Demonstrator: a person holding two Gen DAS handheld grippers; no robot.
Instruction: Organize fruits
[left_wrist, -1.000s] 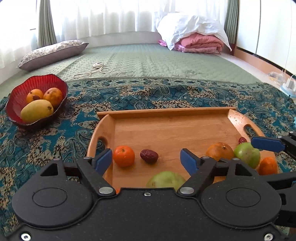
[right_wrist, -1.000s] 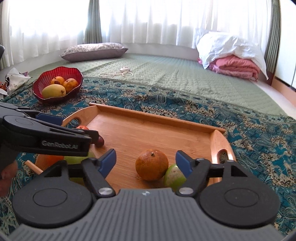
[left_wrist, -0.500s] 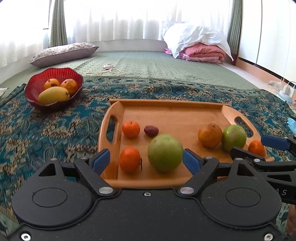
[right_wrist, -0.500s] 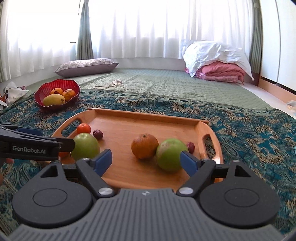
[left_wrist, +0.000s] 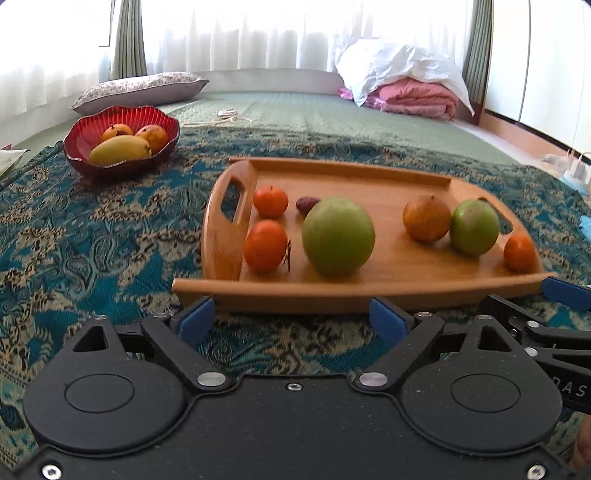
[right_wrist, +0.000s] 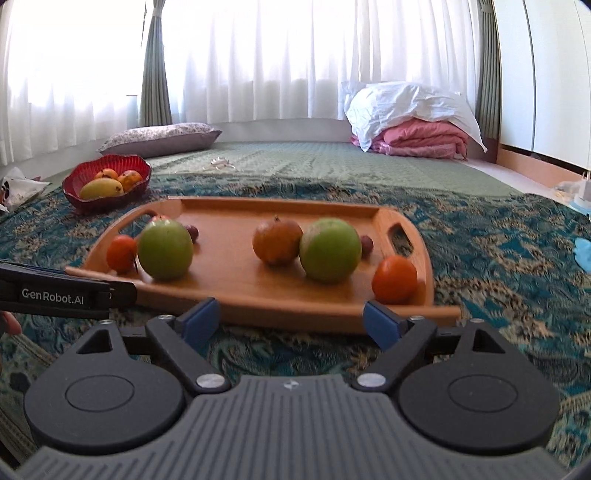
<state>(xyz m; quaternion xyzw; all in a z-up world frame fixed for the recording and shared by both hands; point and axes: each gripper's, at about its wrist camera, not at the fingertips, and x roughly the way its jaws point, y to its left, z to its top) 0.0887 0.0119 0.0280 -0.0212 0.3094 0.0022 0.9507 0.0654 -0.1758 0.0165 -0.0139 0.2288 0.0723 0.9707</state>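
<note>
The left claw (left_wrist: 291, 319) hangs with its blue pads wide apart and nothing between them, just short of the near rim of the tray (left_wrist: 369, 291). The right claw (right_wrist: 291, 319) is spread the same way, also empty, just near of the tray's front edge (right_wrist: 295, 310). Neither claw touches the tray or any fruit.

The wooden tray lies on a teal patterned cloth (left_wrist: 92, 240) spread over the bed. In the left wrist view, a big green fruit (left_wrist: 338, 236) sits straight ahead of the left claw, inside the near rim. Just left of it is a tangerine (left_wrist: 266, 245), and a second tangerine (left_wrist: 270, 201) lies farther back beside the left handle. A dark date (left_wrist: 306, 204) lies behind the green fruit. On the tray's right side a dull orange (left_wrist: 426, 218) touches a second green fruit (left_wrist: 474, 228), and a third tangerine (left_wrist: 519, 253) rests in the near right corner.

In the right wrist view, the dull orange (right_wrist: 277, 242) and the second green fruit (right_wrist: 330, 250) lie ahead of the right claw, and the corner tangerine (right_wrist: 394, 279) sits closest to its right pad (right_wrist: 380, 325). Another date (right_wrist: 366, 244) peeks out behind the green fruit.

A red bowl (left_wrist: 79, 155) stands well apart at the far left on the cloth, holding a mango (left_wrist: 120, 149) and two orange fruits. The right claw's finger (left_wrist: 565, 290) shows at the right edge of the left wrist view, near the tray's corner.
</note>
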